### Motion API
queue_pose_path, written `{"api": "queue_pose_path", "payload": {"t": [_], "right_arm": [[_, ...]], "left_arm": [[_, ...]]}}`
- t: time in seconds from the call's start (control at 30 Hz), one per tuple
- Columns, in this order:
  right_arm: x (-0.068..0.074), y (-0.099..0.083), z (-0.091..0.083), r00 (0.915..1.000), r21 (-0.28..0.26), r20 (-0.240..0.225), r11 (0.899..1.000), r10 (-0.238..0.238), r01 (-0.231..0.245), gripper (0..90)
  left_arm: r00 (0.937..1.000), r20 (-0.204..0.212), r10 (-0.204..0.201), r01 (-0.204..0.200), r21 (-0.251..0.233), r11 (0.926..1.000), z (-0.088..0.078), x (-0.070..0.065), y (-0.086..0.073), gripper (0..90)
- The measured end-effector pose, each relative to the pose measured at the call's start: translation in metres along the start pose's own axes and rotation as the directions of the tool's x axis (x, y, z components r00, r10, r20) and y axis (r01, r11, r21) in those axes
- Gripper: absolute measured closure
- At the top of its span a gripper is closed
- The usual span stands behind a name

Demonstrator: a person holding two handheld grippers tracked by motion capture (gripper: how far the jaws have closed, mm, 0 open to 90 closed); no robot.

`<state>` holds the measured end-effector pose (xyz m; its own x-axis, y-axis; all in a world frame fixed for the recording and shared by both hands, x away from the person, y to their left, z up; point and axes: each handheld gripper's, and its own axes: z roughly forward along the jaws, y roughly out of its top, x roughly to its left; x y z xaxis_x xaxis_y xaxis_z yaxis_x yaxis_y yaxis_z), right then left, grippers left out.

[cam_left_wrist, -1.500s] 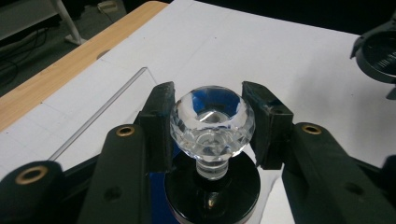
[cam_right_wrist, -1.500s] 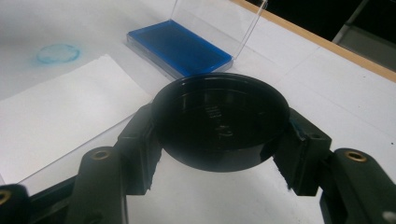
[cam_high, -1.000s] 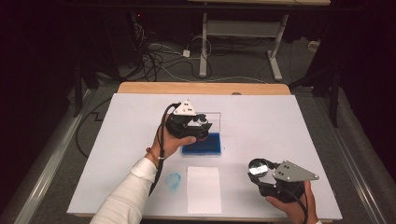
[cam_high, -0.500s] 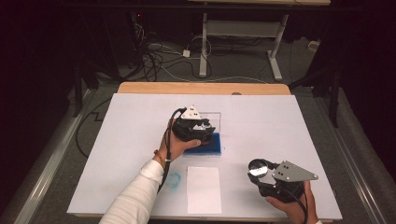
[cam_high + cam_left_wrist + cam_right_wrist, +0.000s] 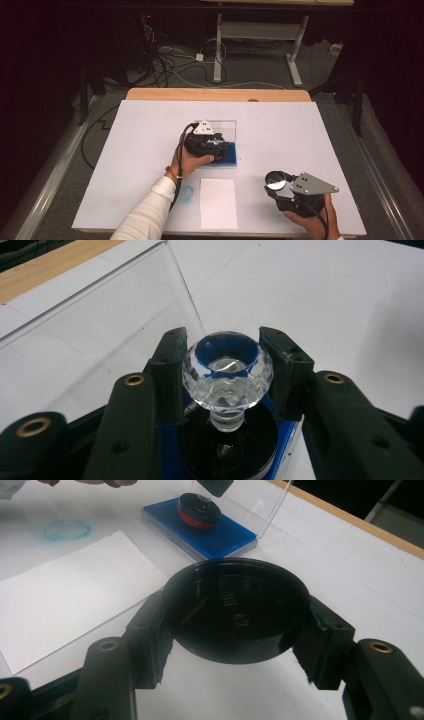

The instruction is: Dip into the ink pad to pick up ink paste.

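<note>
Left gripper [image 5: 227,367] pinching the faceted clear-knob stamp [image 5: 227,371] down on the blue ink pad [image 5: 200,529], right gripper [image 5: 235,630] clamping its black round cap [image 5: 235,611] — could easily skid, smearing ink.

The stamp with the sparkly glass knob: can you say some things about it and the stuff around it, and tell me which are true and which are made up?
1. The left gripper squeezes the stamp's clear knob. True.
2. The stamp's base sits on the white paper. False: it sits on the blue ink pad.
3. The right gripper holds a round black cap. True.
4. The ink pad's clear lid lies shut. False: it stands open.
5. A blue ring mark is on the table beside the paper. True.
</note>
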<state>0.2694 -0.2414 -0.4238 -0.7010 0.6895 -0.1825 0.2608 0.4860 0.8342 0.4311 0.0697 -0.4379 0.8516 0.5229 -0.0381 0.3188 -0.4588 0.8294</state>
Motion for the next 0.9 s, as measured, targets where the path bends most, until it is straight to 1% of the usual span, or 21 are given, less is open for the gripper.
{"api": "queue_pose_path", "payload": {"t": [0.1, 0.13, 0.2, 0.27, 0.33, 0.37, 0.4, 0.43, 0.5, 0.6, 0.77, 0.87, 0.9], "right_arm": [[0.0, 0.0, 0.0, 1.0, 0.002, -0.001, 1.0, -0.002, 0.002, 39.1], [0.0, 0.0, 0.0, 1.0, 0.004, 0.0, 1.0, 0.0, 0.0, 39.1], [0.0, 0.0, 0.0, 1.0, 0.004, 0.0, 1.0, -0.003, 0.003, 39.1], [0.001, 0.0, 0.001, 1.0, 0.004, -0.003, 1.0, -0.002, 0.002, 39.1], [0.001, 0.0, 0.001, 1.0, 0.003, -0.004, 1.0, -0.005, 0.005, 39.1], [0.001, 0.0, 0.001, 1.0, 0.005, -0.005, 1.0, -0.005, 0.005, 39.1], [0.001, 0.0, 0.001, 1.0, 0.004, -0.006, 1.0, -0.005, 0.005, 39.1], [0.001, 0.0, 0.001, 0.9999, 0.005, -0.008, 1.0, -0.007, 0.007, 39.1], [0.001, 0.0, 0.001, 0.9999, 0.006, -0.011, 1.0, -0.009, 0.009, 39.1], [0.001, 0.0, 0.001, 0.9999, 0.006, -0.012, 1.0, -0.006, 0.006, 39.1], [0.002, 0.0, 0.001, 0.9998, 0.01, -0.014, 1.0, -0.014, 0.014, 39.1], [0.003, 0.0, 0.001, 0.9998, 0.014, -0.016, 1.0, -0.014, 0.015, 39.1], [0.003, 0.001, 0.002, 0.9997, 0.014, -0.015, 1.0, -0.017, 0.017, 39.1]], "left_arm": [[0.9999, -0.012, -0.002, 0.002, -0.003, 1.0, -0.002, 0.002, -0.003, 55.0], [1.0, -0.006, -0.003, 0.003, -0.009, 1.0, -0.003, 0.003, -0.003, 55.1], [0.9999, -0.015, -0.002, 0.002, -0.01, 0.9999, -0.002, 0.003, -0.004, 55.0], [1.0, -0.001, 0.003, -0.003, -0.022, 0.9997, -0.001, 0.004, -0.006, 55.0], [0.9999, -0.012, 0.005, -0.005, -0.025, 0.9997, 0.001, 0.004, -0.007, 55.0], [1.0, -0.004, 0.007, -0.007, -0.023, 0.9997, 0.002, 0.004, -0.009, 55.0], [0.9999, -0.006, 0.009, -0.009, -0.015, 0.9998, 0.003, 0.004, -0.01, 55.0], [1.0, -0.004, 0.006, -0.006, -0.028, 0.9996, 0.003, 0.004, -0.012, 55.0], [1.0, 0.002, -0.002, 0.002, -0.034, 0.9994, 0.002, 0.005, -0.014, 55.0], [1.0, 0.007, -0.005, 0.005, -0.031, 0.9995, -0.002, 0.006, -0.017, 55.0], [0.9996, -0.01, 0.026, -0.026, -0.011, 0.9996, -0.004, 0.001, -0.019, 55.0], [0.9994, -0.015, 0.033, -0.033, -0.002, 0.9995, -0.004, 0.001, -0.018, 55.0], [0.9995, -0.015, 0.029, -0.029, -0.003, 0.9996, -0.004, 0.0, -0.018, 55.0]]}}
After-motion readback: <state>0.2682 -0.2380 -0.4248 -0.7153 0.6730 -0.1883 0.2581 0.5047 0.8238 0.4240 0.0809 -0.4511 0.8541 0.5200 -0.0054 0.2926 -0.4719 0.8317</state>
